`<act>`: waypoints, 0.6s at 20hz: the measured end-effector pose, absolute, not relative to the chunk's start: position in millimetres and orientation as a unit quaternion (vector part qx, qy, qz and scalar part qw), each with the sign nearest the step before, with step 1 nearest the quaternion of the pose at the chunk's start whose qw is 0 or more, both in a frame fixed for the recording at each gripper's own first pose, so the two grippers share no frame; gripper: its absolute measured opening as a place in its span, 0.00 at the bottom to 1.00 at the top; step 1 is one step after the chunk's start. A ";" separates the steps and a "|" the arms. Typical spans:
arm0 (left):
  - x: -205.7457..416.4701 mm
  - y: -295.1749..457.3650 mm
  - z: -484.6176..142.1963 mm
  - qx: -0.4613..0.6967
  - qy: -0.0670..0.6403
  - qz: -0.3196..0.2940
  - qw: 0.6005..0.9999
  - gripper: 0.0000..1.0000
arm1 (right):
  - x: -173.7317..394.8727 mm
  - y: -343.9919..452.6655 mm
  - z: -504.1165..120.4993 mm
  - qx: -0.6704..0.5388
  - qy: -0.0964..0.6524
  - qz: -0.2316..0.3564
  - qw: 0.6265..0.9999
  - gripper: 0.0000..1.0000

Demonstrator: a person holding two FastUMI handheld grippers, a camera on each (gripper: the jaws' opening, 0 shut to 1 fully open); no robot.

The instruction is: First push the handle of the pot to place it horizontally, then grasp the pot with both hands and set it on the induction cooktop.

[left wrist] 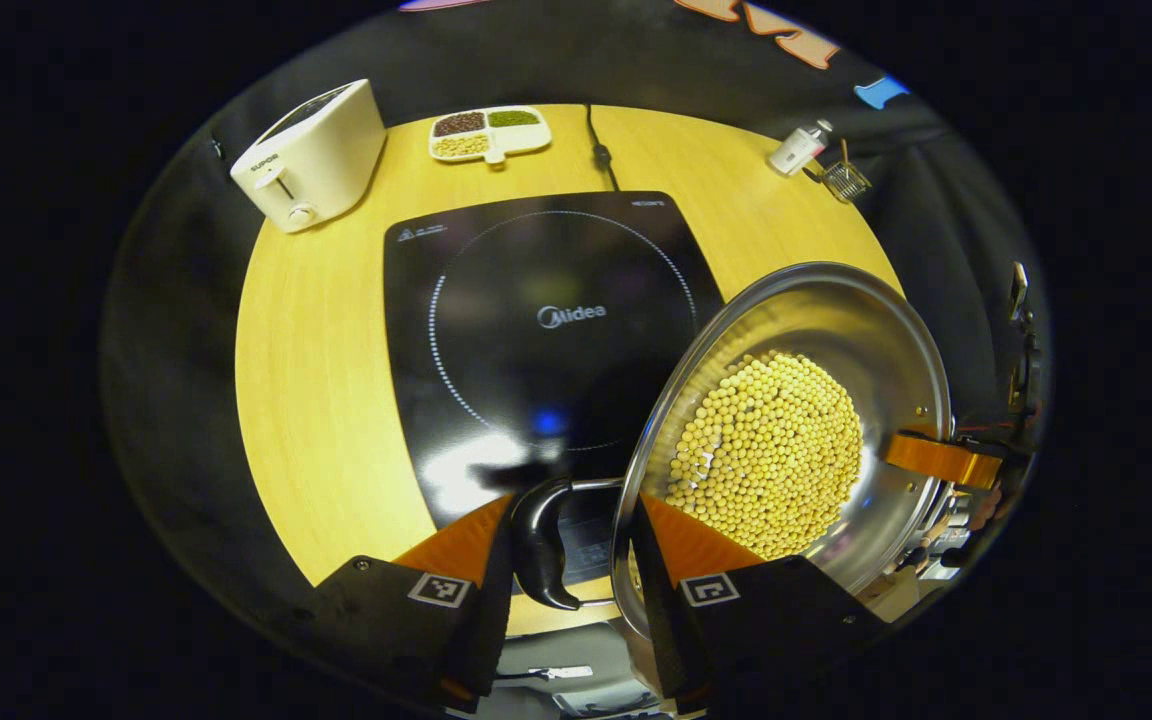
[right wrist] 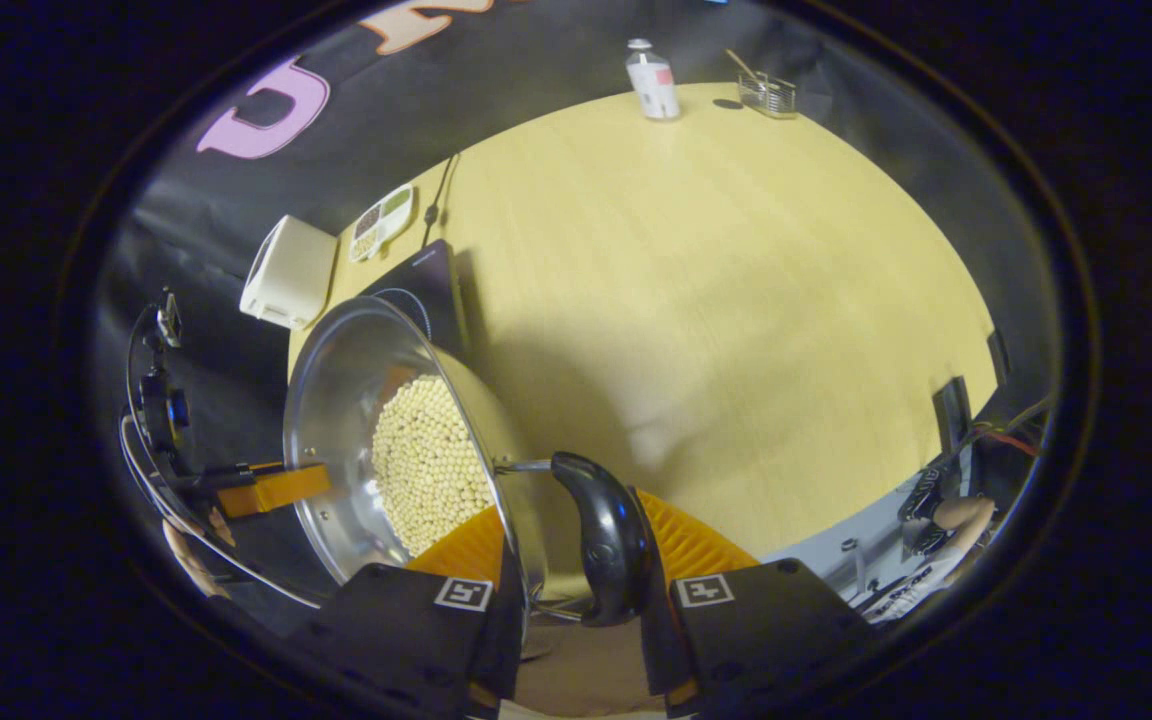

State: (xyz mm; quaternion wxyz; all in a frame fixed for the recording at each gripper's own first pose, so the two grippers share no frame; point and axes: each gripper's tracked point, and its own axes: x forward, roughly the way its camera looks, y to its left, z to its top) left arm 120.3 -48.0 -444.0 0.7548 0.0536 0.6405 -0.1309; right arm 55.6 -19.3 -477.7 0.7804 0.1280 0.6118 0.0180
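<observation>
We see the pot (left wrist: 806,400) of beans held above the tabletop (left wrist: 316,400) beside the cooktop (left wrist: 536,320) | left tool (left wrist: 571,590) clamped on its rim and handle | right tool (right wrist: 576,600) likewise | pot's underside hidden.

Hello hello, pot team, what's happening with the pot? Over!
Both grippers, left and right, clamp the pot by handle and rim. Pot full of beans, tilted, partly over the cooktop. Cooktop bare.
</observation>
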 end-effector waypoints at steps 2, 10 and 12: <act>120.7 -48.0 -445.5 0.056 0.633 -0.127 0.761 0.61 | 57.3 -22.5 -472.6 0.132 0.608 0.023 0.782 0.51; 125.3 -45.9 -447.7 0.075 0.601 -0.097 0.790 0.61 | 68.5 -53.6 -460.4 0.149 0.600 0.045 0.784 0.52; 125.8 -45.5 -447.5 0.079 0.595 -0.092 0.794 0.61 | 73.4 -59.3 -458.2 0.151 0.599 0.049 0.785 0.52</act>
